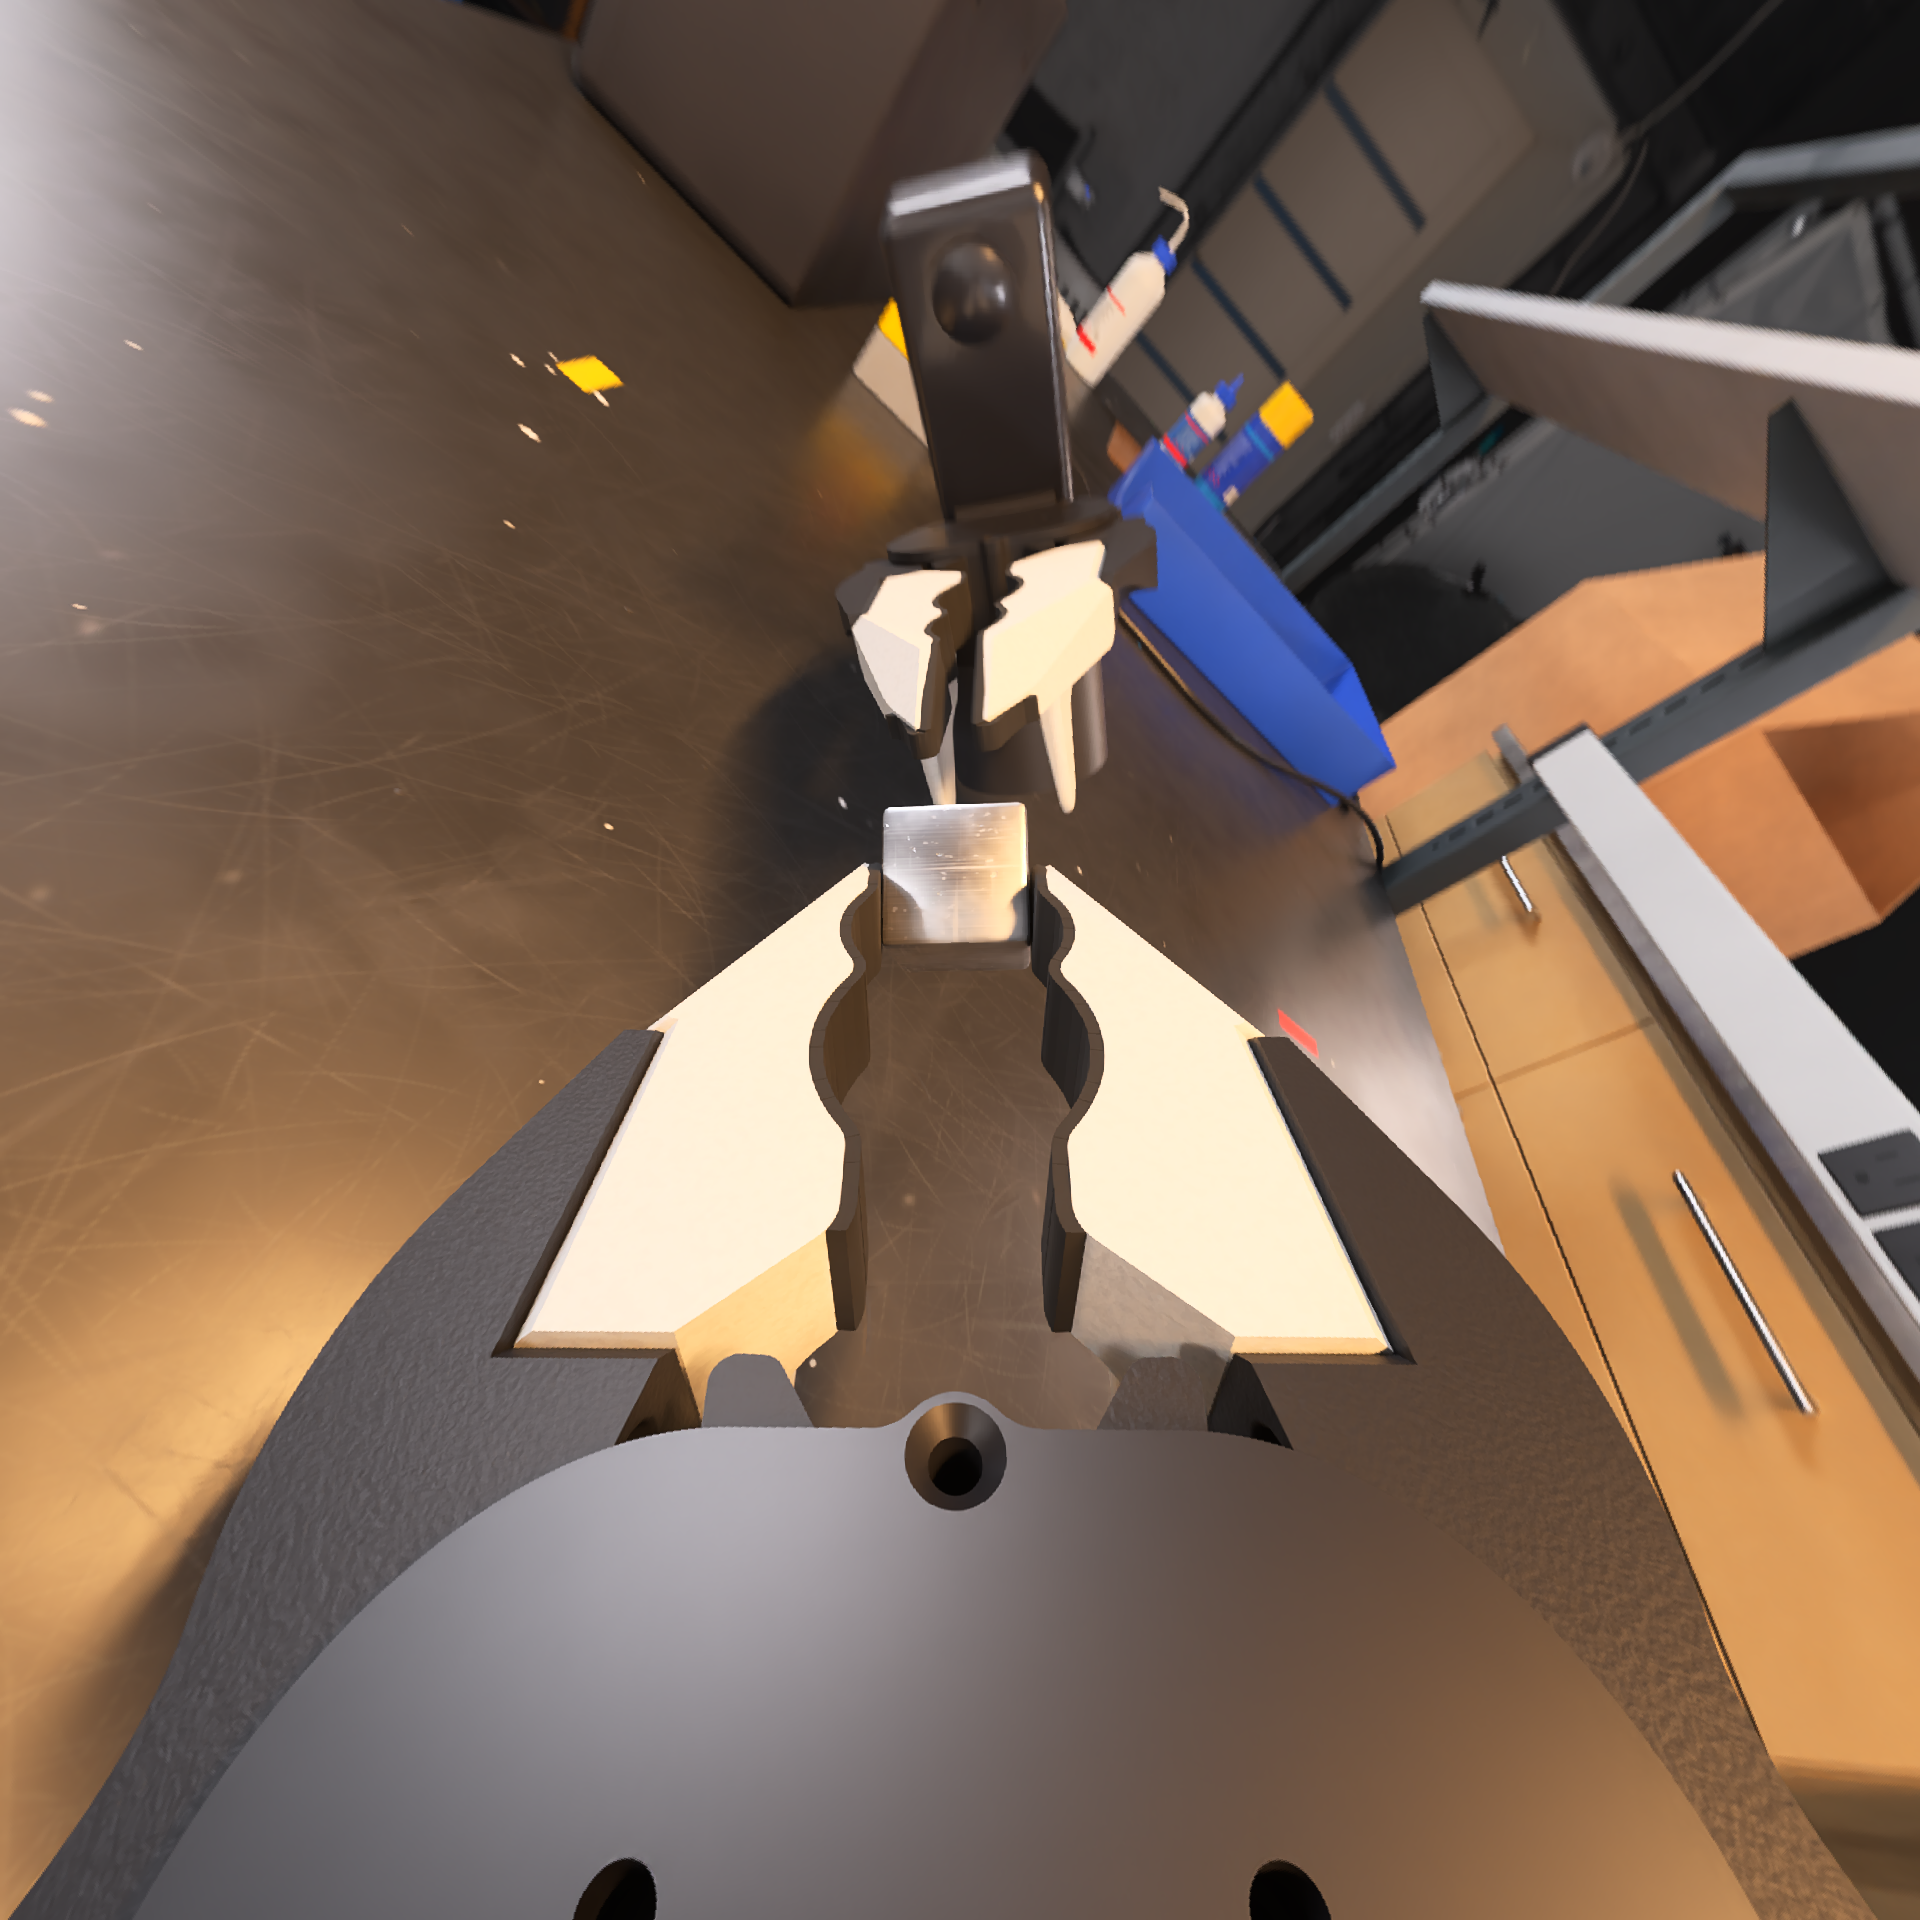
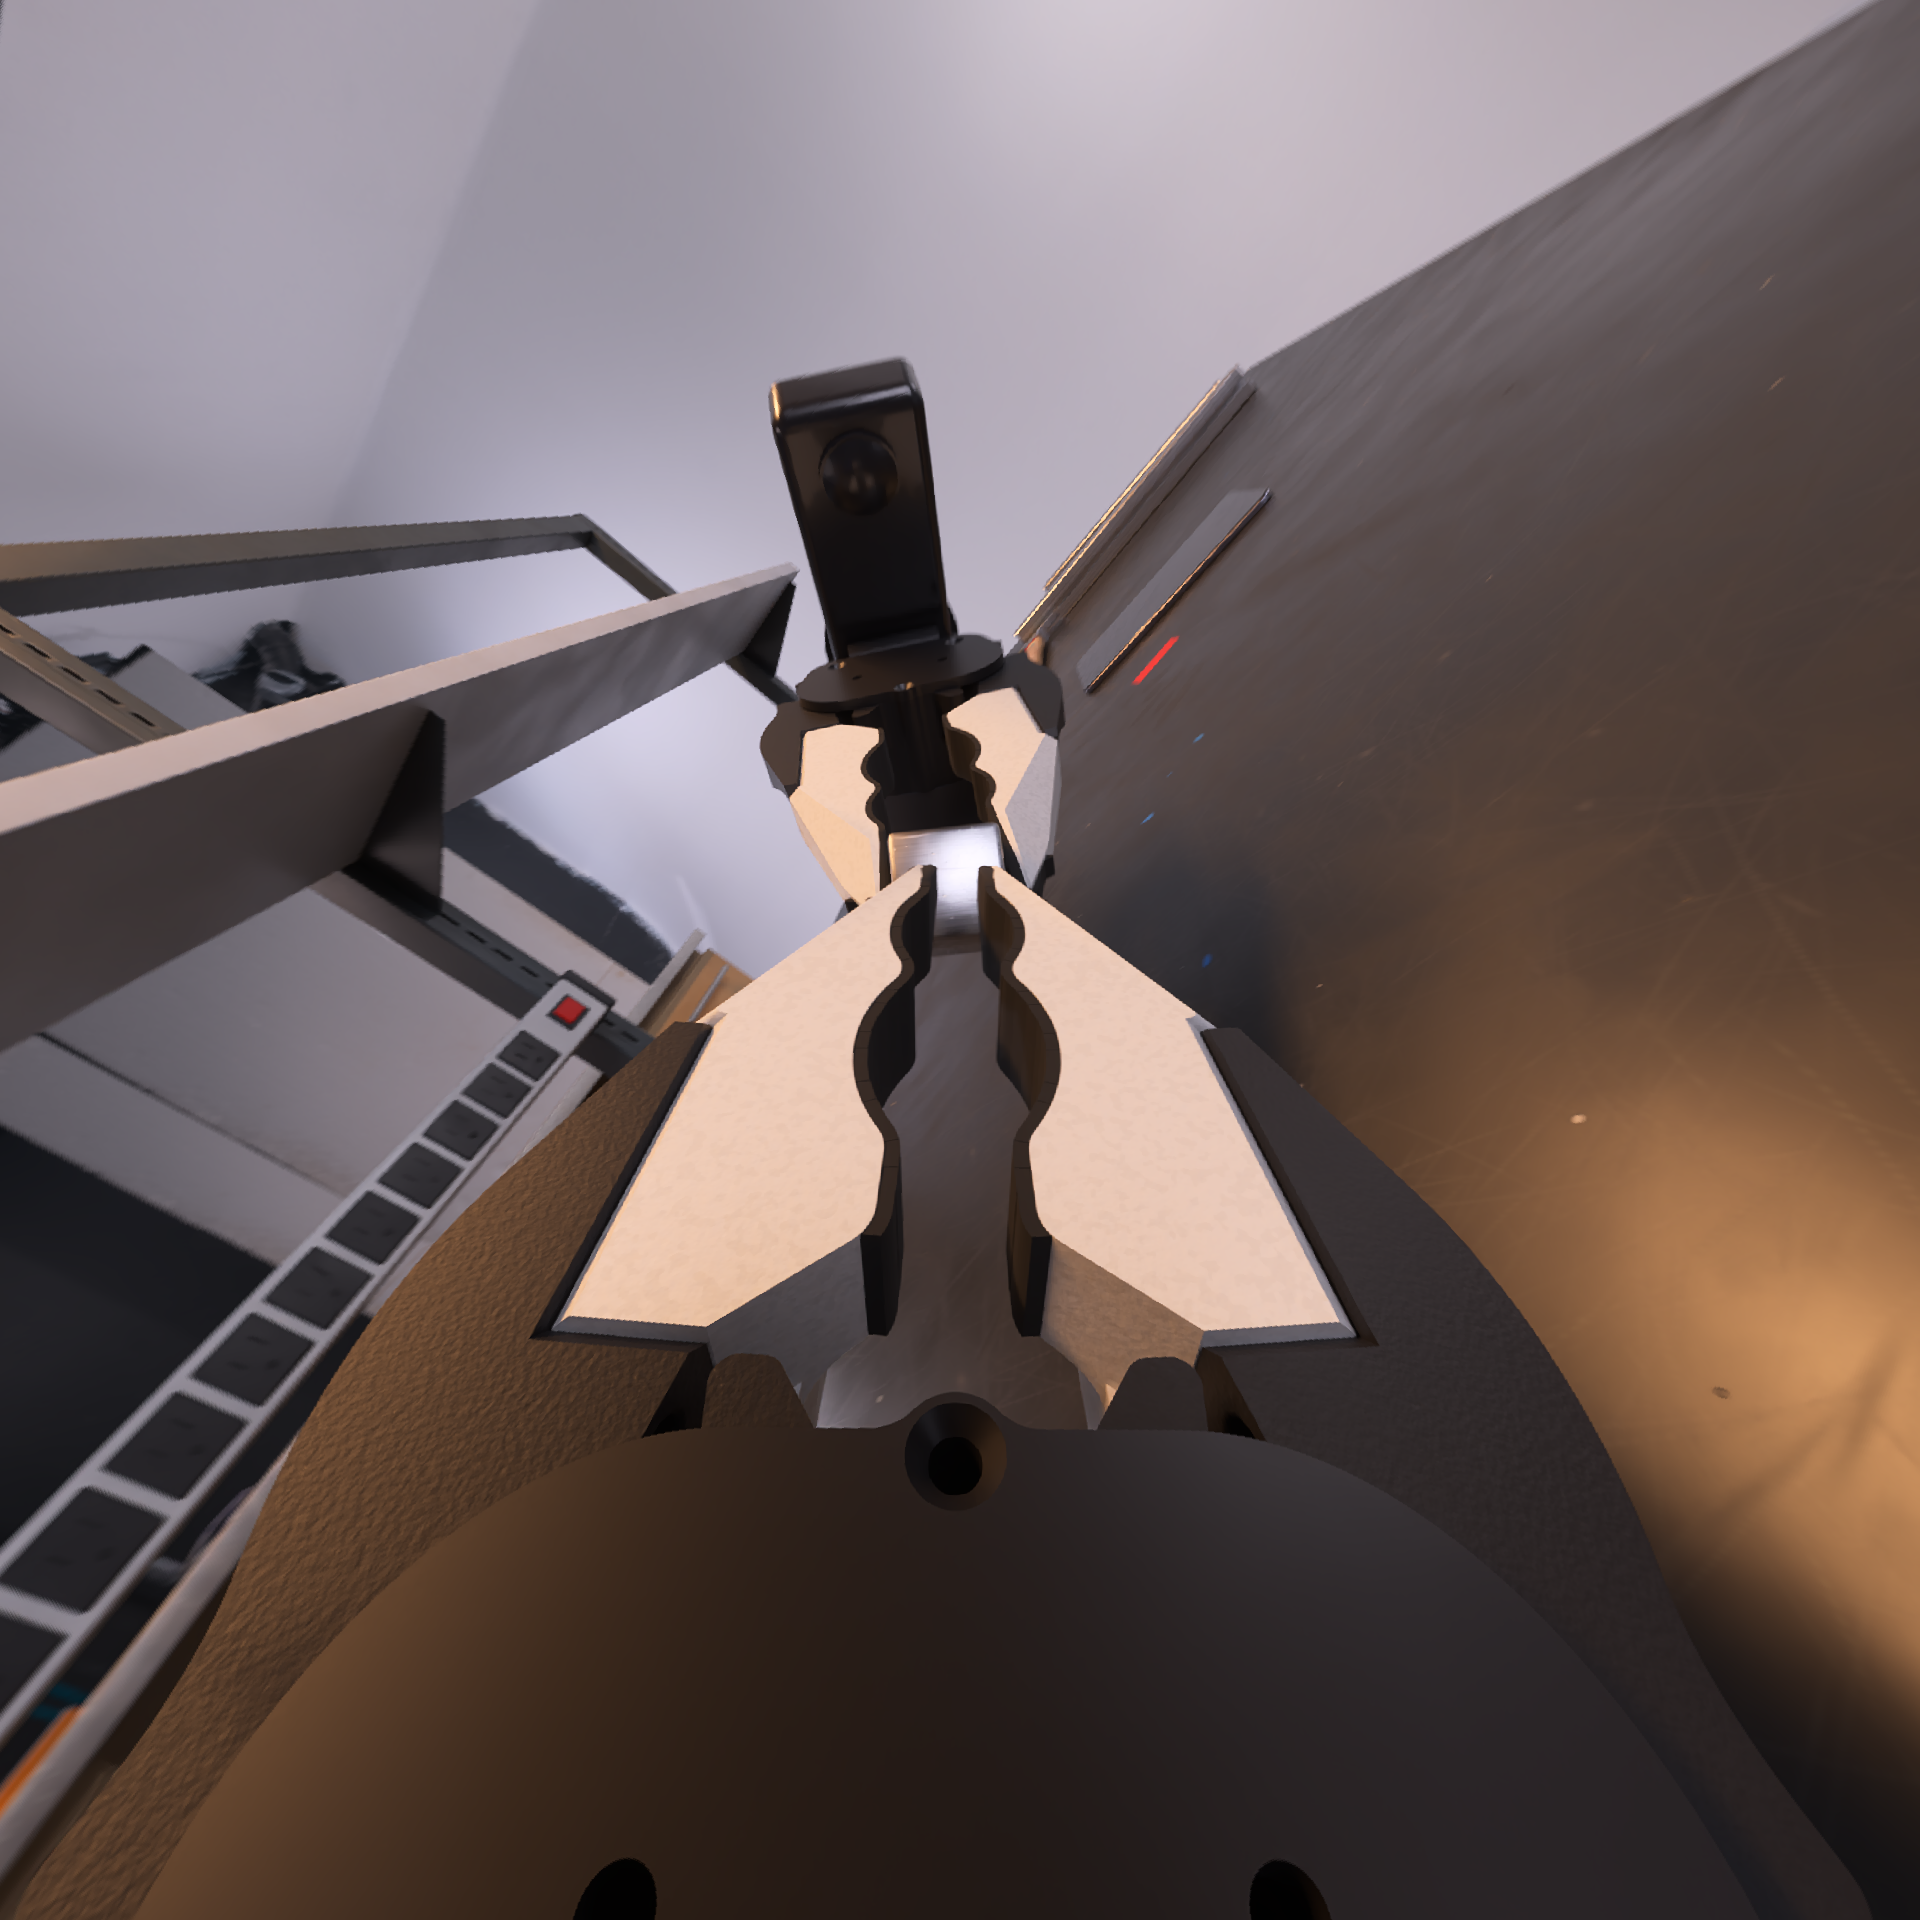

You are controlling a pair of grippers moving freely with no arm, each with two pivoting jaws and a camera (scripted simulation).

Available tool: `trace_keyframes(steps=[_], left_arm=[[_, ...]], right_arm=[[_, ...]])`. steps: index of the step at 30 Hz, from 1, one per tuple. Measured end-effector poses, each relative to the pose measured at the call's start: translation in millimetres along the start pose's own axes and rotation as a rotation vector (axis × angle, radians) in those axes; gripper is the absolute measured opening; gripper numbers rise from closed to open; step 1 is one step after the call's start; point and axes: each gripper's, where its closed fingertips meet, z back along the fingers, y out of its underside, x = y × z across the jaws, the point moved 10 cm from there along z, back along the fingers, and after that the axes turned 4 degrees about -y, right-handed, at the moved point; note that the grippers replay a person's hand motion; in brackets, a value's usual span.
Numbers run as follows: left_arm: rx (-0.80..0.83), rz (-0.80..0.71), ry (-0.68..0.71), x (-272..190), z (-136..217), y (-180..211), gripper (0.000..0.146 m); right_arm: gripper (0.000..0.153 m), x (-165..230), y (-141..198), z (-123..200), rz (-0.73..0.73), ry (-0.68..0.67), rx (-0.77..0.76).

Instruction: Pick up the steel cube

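The steel cube [image 1: 954, 868] is small, shiny and scratched. My left gripper [image 1: 954, 888] is shut on it, and the cream fingertips press its two sides over the scratched metal table [image 1: 416, 831]. My right gripper [image 1: 1003, 790] faces it from beyond the cube, with its tips just short of the cube's far face. In the right wrist view my right gripper [image 2: 956, 883] has only a narrow gap and holds nothing. The cube [image 2: 940, 847] shows just past its tips, held by the left gripper [image 2: 945, 862].
A blue bin [image 1: 1247, 634] with bottles stands at the table's far right edge. A wooden cabinet [image 1: 1662, 1351] and a cardboard box [image 1: 1818, 821] lie beyond that edge. A power strip [image 2: 343, 1247] and a metal shelf [image 2: 395, 665] show in the right wrist view.
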Motion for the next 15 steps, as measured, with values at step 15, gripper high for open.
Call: trace_keyframes(steps=[15], left_arm=[[-0.127, 0.157, 0.101, 5, 1, 8, 0.028]], right_arm=[[0.013, 3, 9, -5, 0.027, 0.031, 0.037]])
